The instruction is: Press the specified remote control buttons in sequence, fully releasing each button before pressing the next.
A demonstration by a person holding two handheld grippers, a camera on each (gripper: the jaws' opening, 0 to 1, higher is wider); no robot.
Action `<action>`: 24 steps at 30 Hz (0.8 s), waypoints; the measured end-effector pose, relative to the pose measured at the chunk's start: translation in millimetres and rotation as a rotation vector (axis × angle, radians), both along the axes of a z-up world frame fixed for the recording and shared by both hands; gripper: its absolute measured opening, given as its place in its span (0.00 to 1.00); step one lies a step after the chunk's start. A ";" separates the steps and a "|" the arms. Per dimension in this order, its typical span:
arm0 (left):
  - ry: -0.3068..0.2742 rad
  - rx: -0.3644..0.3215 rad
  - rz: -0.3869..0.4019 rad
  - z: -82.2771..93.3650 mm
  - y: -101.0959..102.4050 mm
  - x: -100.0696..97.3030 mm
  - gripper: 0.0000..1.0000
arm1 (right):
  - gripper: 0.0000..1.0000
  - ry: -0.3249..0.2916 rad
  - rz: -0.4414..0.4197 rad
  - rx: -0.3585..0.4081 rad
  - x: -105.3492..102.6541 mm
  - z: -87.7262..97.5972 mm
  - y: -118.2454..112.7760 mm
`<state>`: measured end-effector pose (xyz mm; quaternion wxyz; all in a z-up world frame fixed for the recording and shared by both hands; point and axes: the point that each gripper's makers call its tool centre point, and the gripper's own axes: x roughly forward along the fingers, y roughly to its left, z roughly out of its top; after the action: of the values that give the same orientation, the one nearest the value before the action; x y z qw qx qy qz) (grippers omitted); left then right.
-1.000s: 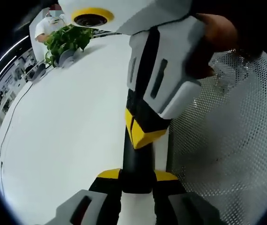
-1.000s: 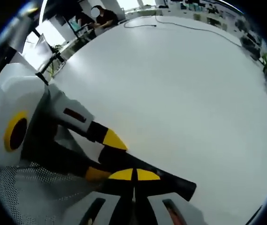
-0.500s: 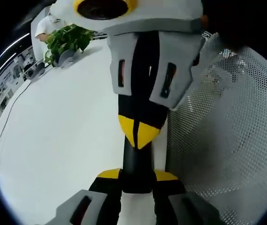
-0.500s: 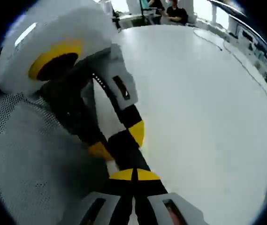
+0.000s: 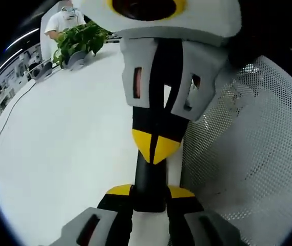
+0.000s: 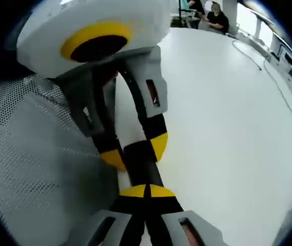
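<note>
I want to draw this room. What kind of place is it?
Probably an office or lab: a big white table, a green leafy potted plant at its far edge, and a person seated at a far desk.

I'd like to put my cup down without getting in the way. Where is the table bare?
The white table is bare between the grippers and the potted plant at its far edge. In the right gripper view it is bare out to a thin cable. It is crowded where both grippers meet on the black remote, beside the perforated mesh.
</note>
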<state>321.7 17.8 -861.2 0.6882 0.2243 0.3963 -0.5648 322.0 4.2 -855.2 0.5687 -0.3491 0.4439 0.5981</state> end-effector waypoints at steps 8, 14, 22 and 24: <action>0.004 -0.010 0.010 -0.1 -0.2 0.5 0.25 | 0.00 0.012 0.017 0.000 0.3 0.1 -0.5; 0.002 -0.013 0.010 -0.1 -0.2 0.4 0.25 | 0.00 -0.015 0.079 -0.004 -0.2 -0.1 -0.8; 0.008 -0.022 0.016 0.2 0.4 0.3 0.25 | 0.00 -0.106 0.207 0.001 -2.2 -1.9 0.1; 0.007 -0.022 0.014 0.4 0.3 0.0 0.25 | 0.00 -0.107 0.208 -0.011 -2.2 -1.8 1.2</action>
<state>321.7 18.1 -860.7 0.6934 0.2118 0.3938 -0.5650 319.8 5.4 -857.1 0.5245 -0.4280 0.3775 0.6318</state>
